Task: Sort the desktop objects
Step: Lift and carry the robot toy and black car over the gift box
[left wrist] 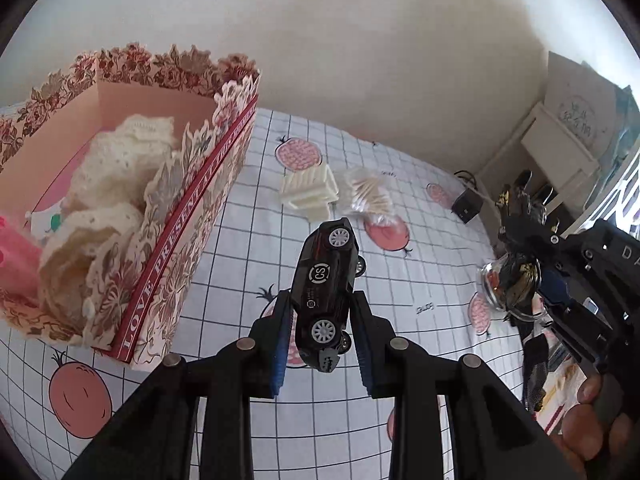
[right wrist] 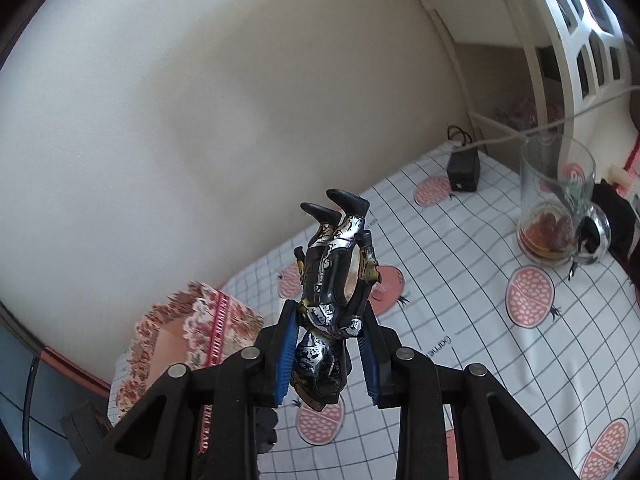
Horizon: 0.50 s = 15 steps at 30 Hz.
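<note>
My left gripper (left wrist: 320,300) is shut on a black toy car (left wrist: 326,288) marked CS, held nose-down above the checked tablecloth, right of a floral paper box (left wrist: 168,264). My right gripper (right wrist: 330,312) is shut on a black, silver and gold action figure (right wrist: 336,276), held upside down with its boots up. The right gripper and figure also show at the right edge of the left wrist view (left wrist: 520,240). The floral box shows low left in the right wrist view (right wrist: 192,328).
The box holds cream lace and pink items. A white plastic piece (left wrist: 308,192) and a bag of cotton swabs (left wrist: 368,196) lie beyond the car. A glass mug (right wrist: 556,208) and a black adapter (right wrist: 464,170) stand at the back right.
</note>
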Tool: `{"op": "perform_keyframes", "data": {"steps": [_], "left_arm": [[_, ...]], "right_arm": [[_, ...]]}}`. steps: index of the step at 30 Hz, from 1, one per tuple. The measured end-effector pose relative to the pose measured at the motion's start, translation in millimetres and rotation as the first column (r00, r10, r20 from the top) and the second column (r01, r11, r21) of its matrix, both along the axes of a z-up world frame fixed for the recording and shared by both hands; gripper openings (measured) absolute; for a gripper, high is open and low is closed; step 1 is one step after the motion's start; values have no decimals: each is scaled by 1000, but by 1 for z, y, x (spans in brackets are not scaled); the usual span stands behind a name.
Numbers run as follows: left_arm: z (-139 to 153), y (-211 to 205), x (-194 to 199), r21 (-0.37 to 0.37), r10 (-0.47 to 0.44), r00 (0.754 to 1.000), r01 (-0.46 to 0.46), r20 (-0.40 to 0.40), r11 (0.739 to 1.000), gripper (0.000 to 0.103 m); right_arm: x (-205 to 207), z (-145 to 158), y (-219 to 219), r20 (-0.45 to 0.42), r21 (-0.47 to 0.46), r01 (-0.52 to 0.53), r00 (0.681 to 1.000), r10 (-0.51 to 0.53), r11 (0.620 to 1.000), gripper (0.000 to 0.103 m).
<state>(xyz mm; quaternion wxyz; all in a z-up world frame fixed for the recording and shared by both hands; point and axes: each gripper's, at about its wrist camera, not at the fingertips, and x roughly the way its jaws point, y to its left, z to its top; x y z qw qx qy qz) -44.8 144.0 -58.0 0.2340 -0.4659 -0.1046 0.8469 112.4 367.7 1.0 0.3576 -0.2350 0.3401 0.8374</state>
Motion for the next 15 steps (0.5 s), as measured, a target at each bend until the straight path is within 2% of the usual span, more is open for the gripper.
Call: {"op": "perform_keyframes", "data": {"steps": [4,12,15], "left_arm": [[26,-12,7,60,7,998,-3,-61,998,30],[68,-39,12,169,58,985,-30,-164,985,30],[77,-57,10,197,103,977,-66,-185,978,30]], "right_arm": [[-8,25,-17,-57,78,-32,998,36,996,31],[-21,56,-41,-134,150,-83,986,103,985,31],[-32,58,-50,-145,167,-123,978,148,978,31]]}}
